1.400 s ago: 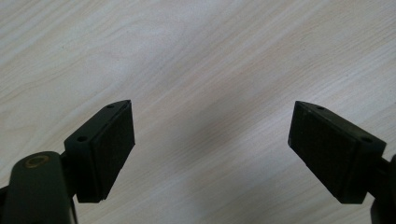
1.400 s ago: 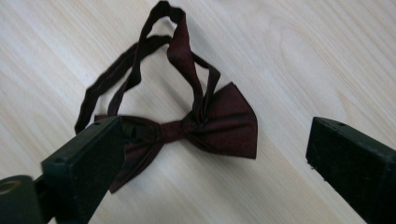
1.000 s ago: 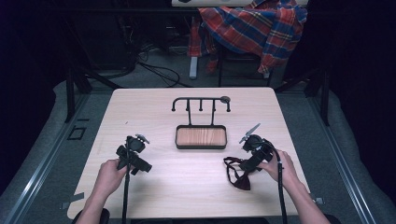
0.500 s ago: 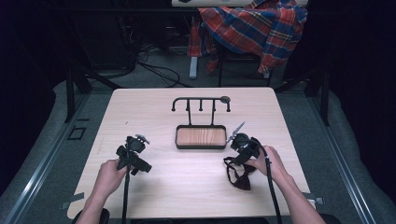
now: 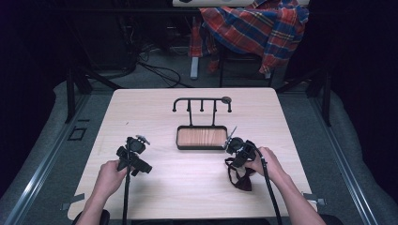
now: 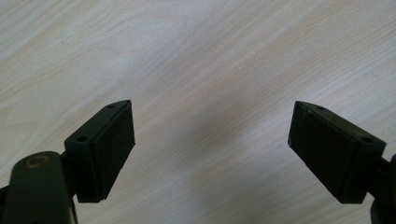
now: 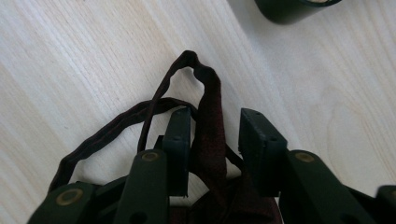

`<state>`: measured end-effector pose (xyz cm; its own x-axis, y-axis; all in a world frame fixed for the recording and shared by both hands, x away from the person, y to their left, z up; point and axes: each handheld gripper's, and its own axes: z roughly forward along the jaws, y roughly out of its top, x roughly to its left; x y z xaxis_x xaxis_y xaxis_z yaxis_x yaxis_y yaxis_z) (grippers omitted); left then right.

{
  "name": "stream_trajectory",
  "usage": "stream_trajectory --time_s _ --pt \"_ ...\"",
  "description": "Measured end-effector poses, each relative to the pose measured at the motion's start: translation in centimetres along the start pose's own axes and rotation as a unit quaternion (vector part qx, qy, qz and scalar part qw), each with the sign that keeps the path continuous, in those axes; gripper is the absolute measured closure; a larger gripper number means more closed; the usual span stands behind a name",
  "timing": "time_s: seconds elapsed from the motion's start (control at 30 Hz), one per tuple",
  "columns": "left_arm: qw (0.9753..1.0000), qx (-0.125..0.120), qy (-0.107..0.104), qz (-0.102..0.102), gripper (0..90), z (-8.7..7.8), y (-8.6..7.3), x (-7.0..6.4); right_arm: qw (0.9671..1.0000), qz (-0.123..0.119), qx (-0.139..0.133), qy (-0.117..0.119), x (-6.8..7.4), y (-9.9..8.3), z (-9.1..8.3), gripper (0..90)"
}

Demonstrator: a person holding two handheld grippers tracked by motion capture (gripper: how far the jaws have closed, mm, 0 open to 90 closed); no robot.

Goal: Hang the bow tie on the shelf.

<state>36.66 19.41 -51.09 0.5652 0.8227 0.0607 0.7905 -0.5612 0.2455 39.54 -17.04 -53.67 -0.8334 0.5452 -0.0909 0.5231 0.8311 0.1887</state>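
Early stage. Right gripper (image 7: 212, 140) straddling dark bow tie (image 5: 239, 176) on table (image 5: 187, 187) near tray (image 5: 202, 137), jaws narrow, apparently not yet clamped. Left gripper (image 6: 210, 149) wide, empty. Lifting and hanging on rack (image 5: 202, 101) outstanding.

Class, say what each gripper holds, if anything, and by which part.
The left gripper holds nothing. The right gripper has a dark red bow tie between its jaws, at the strap end, but a gap shows, so no firm hold yet.

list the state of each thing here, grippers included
left gripper: open, empty, over bare table
right gripper: jaws part-closed around the dark maroon bow tie, grip unclear
bow tie: crumpled on the table, strap looped loose
black metal hook rack with wooden tray: upright, empty
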Motion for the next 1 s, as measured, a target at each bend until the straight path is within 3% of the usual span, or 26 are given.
stream_trajectory --time_s 0.17,0.33,0.57,0.6,0.7,1.0 --pt "1.0 0.001 0.0 -0.001 14.7 0.0 0.0 0.0 0.9997 -0.004 0.023 -0.009 0.1 -0.1 0.4 74.0" --pt "1.0 0.001 0.002 0.001 14.7 -0.1 -0.1 0.0 0.9997 0.002 0.02 -0.014 0.0 -0.2 0.2 84.1" --pt "1.0 -0.001 0.002 0.0 14.7 -0.1 -0.1 0.0 0.9996 0.026 -0.008 -0.013 -0.4 -0.4 -1.2 87.0" --pt "1.0 0.0 0.003 0.001 14.7 -0.1 -0.1 0.0 0.999 0.035 -0.024 -0.014 -0.3 -0.4 -1.7 87.2" --pt "1.0 0.0 0.003 0.001 14.7 -0.1 -0.1 0.0 0.999 0.033 -0.022 -0.022 -0.4 -0.4 -2.2 87.3" --pt "1.0 0.0 0.003 0.0 14.7 -0.1 -0.1 0.0 0.9965 0.061 -0.054 -0.021 -0.4 -0.4 -3.8 87.4"
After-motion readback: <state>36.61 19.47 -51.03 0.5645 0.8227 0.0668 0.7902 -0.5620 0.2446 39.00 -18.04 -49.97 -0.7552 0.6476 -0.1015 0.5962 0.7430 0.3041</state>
